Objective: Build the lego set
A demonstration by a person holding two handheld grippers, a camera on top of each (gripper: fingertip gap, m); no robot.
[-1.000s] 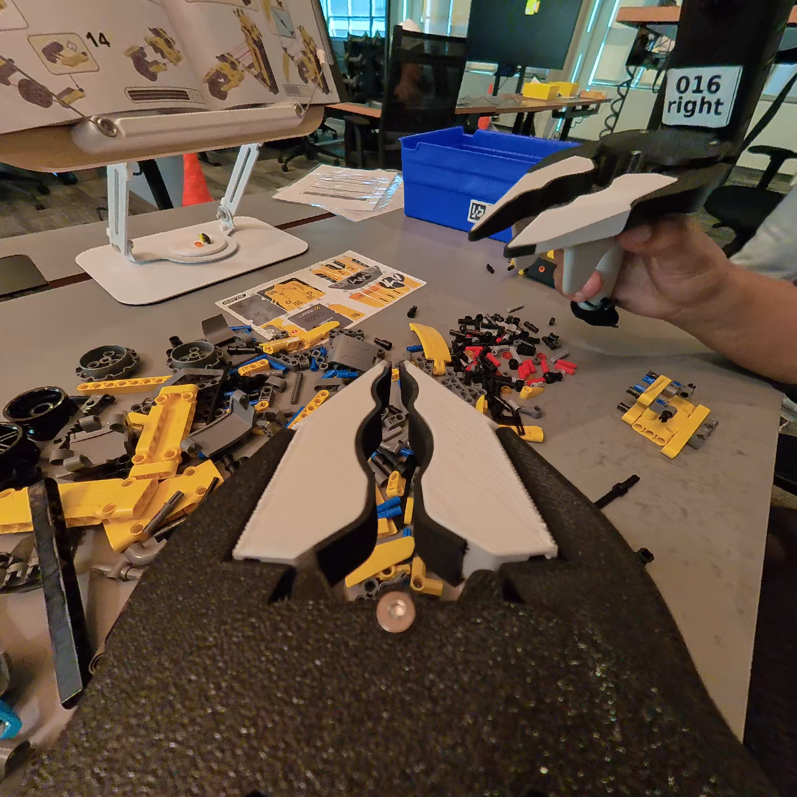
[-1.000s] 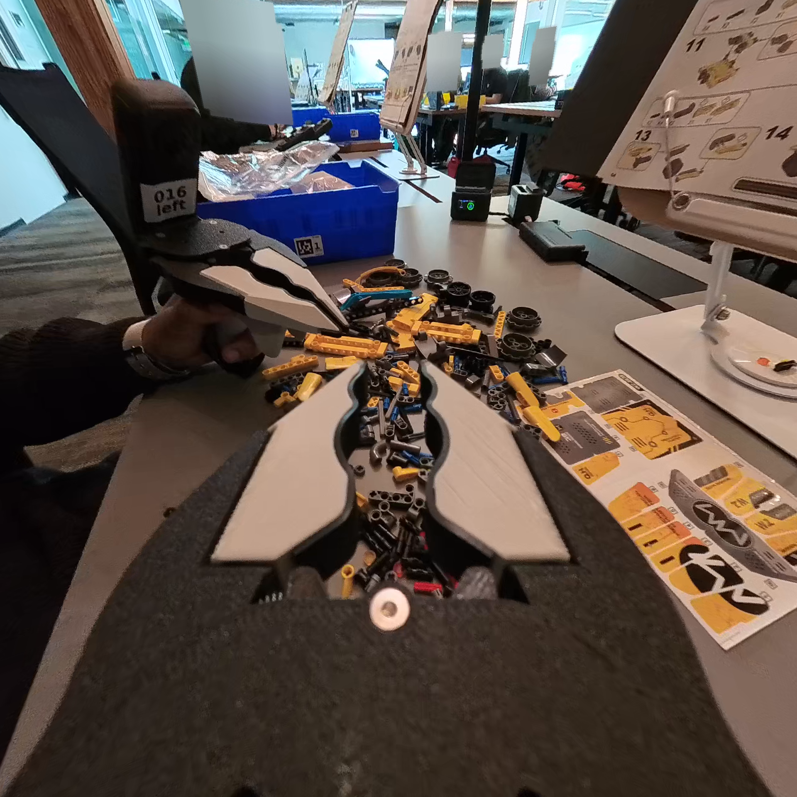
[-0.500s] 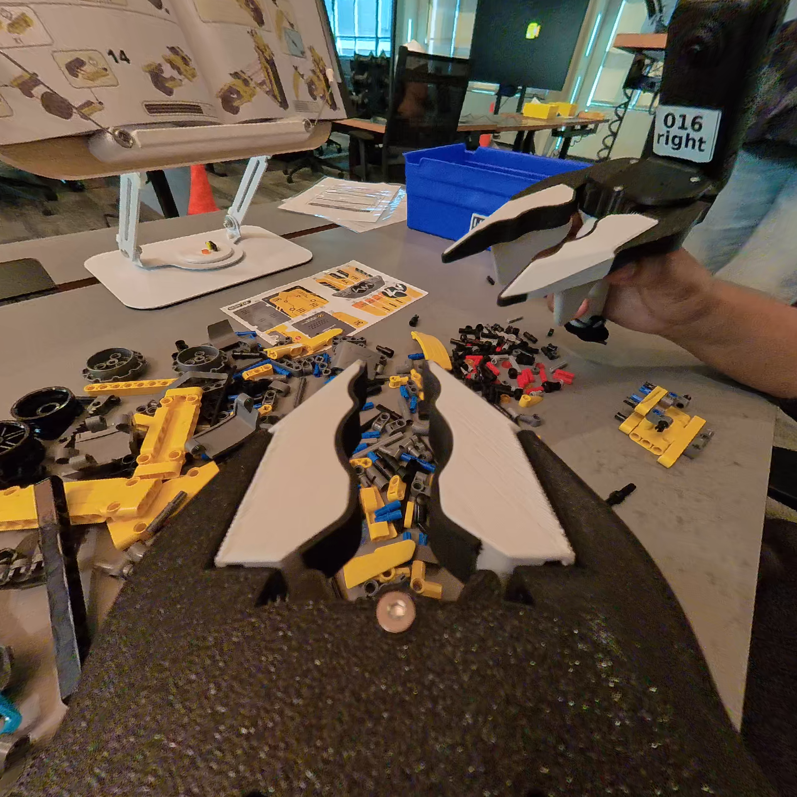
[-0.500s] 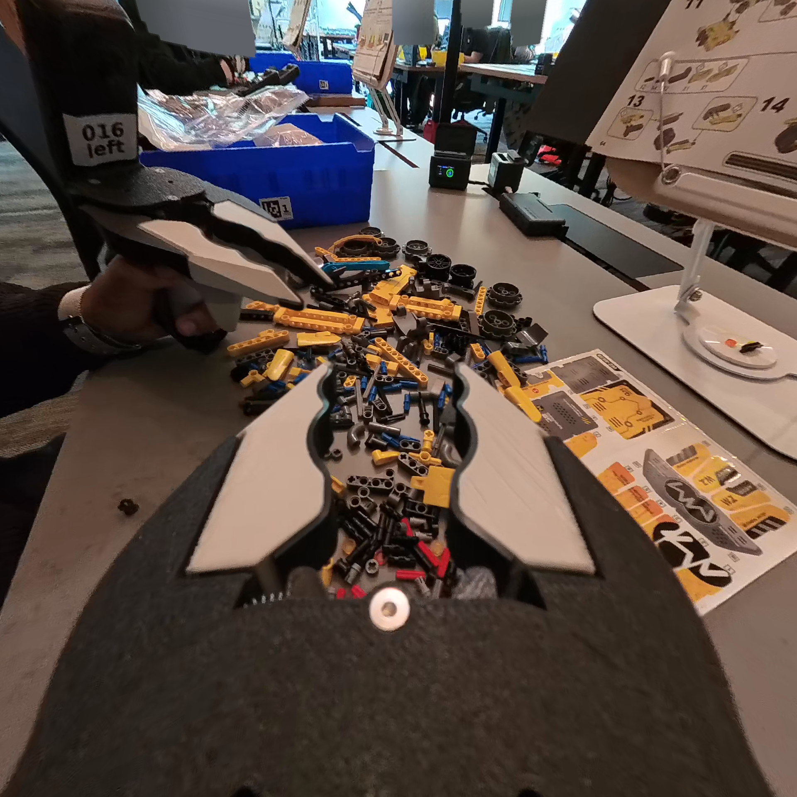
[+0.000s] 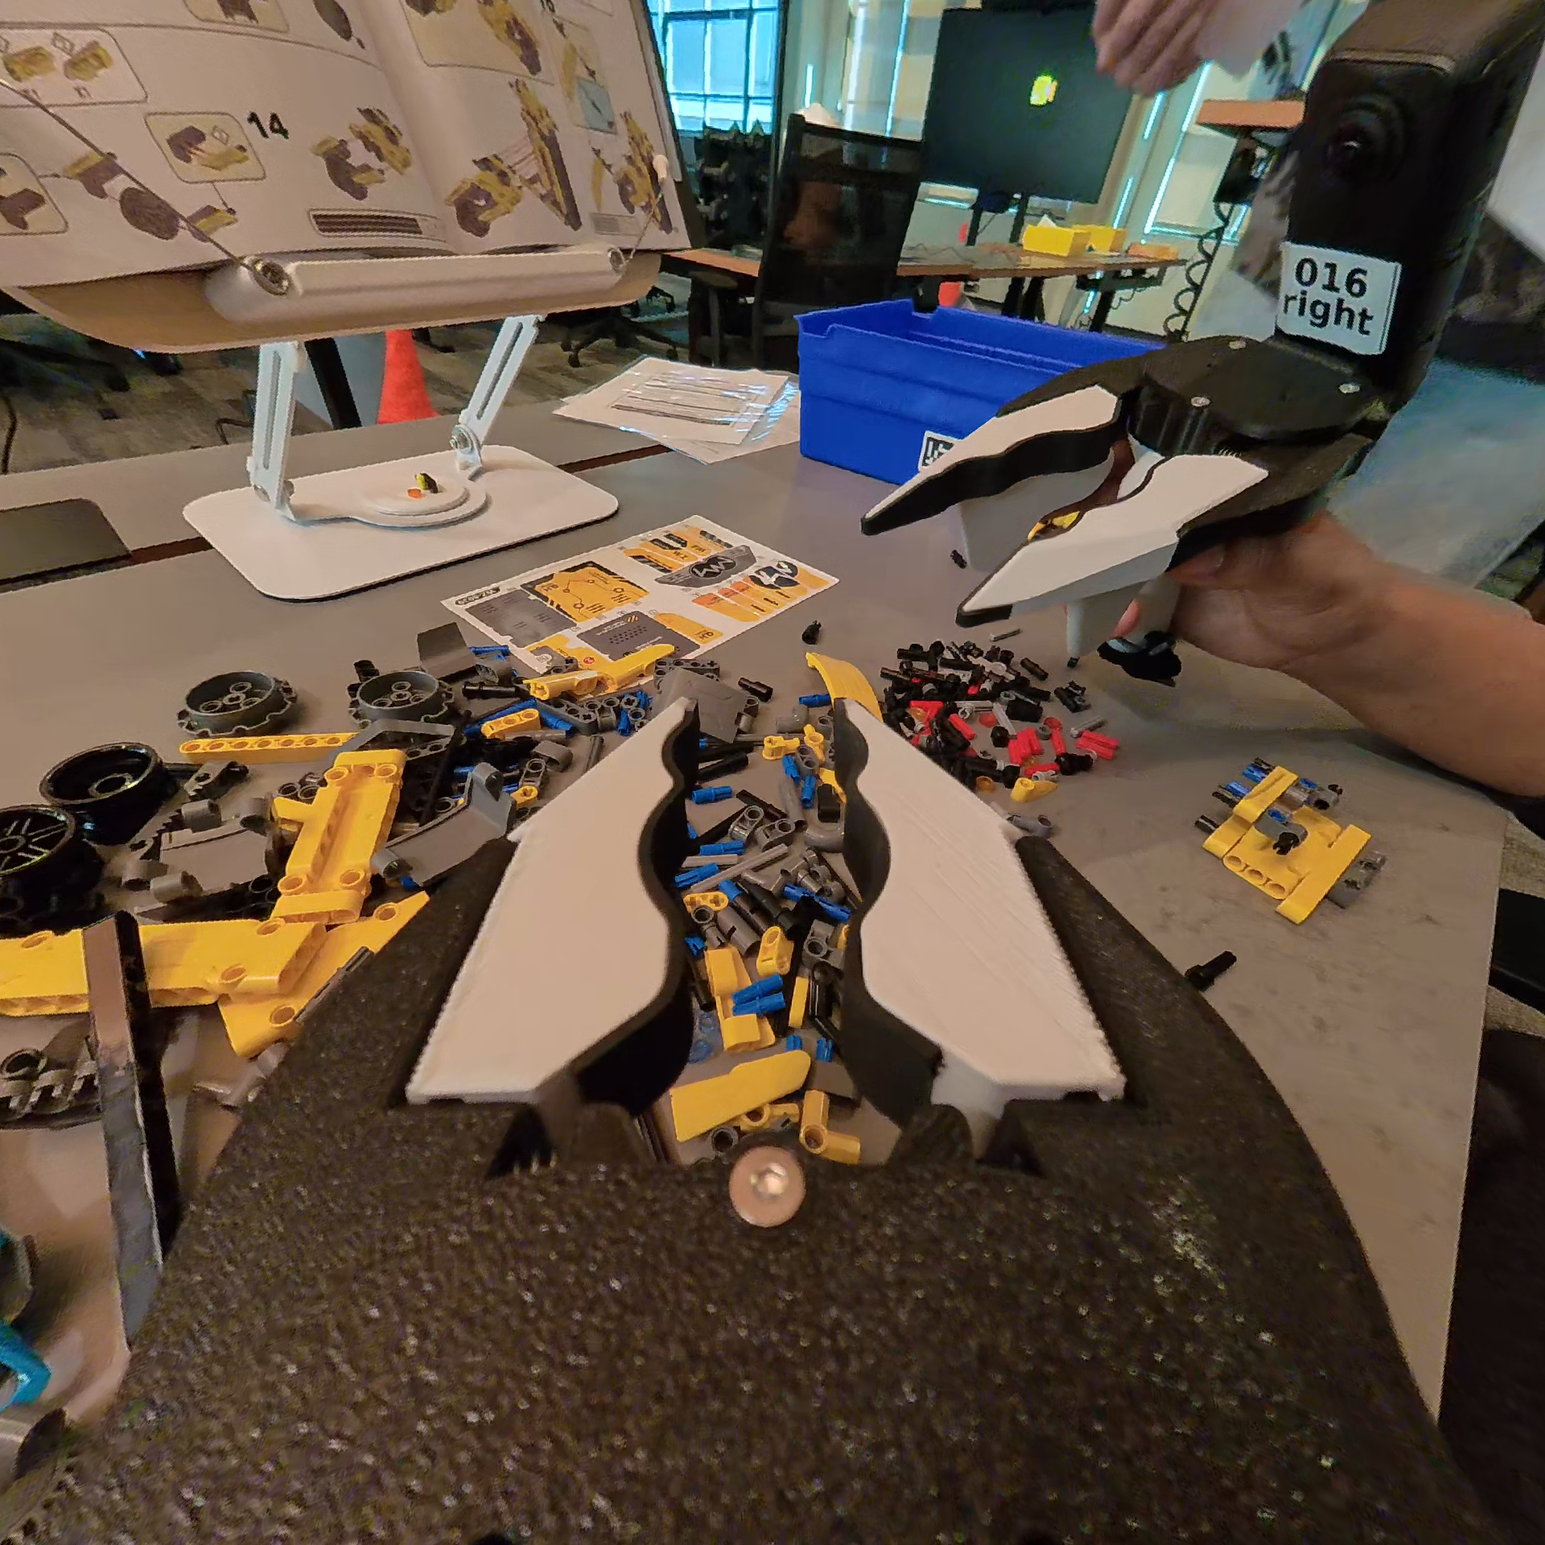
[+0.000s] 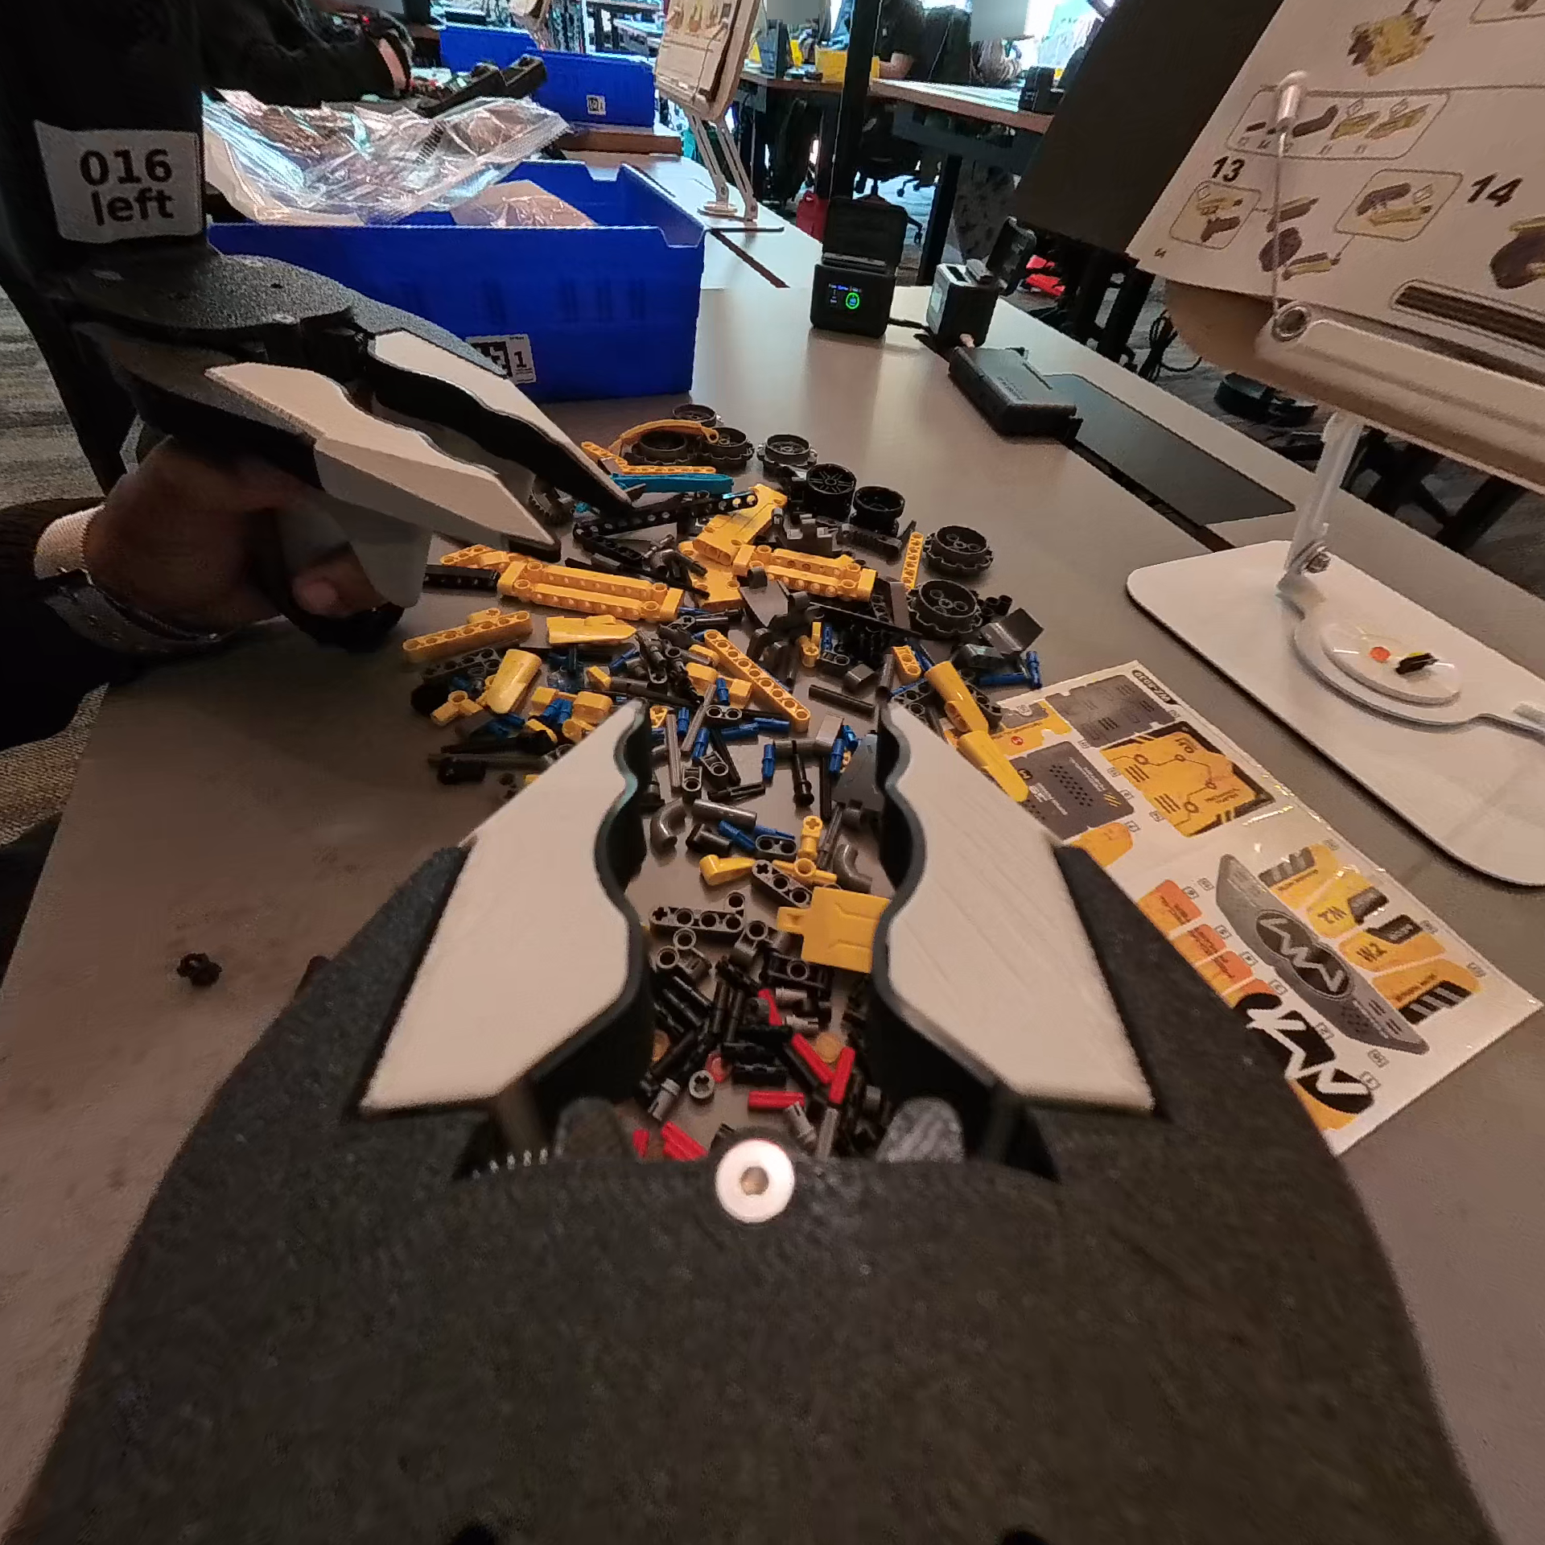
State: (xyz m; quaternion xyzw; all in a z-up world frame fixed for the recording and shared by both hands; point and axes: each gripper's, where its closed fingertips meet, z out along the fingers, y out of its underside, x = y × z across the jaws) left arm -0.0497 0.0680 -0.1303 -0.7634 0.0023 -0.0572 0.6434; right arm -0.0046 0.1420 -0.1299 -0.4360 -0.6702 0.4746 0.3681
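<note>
Left gripper [image 5: 765,719], white-and-black two-finger tongs, parted and empty, hovering over a scattered heap of yellow, black, grey and blue plastic building-toy pieces [image 5: 752,886] on a grey table [image 5: 1254,1045]. Right gripper [image 6: 757,727], same make, spread wide and empty above a cluster of small black and red connector pins [image 6: 752,1037], with a flat yellow panel piece [image 6: 836,924] just inside its right finger. Pins directly below and between the right fingers, nearer that hand than the left. Small yellow part-built assembly [image 5: 1283,844] well apart at the table's right. Printed sticker sheet [image 6: 1254,894] beside the heap; blue plastic bin [image 6: 543,276] and white book stand [image 5: 401,510] behind.
</note>
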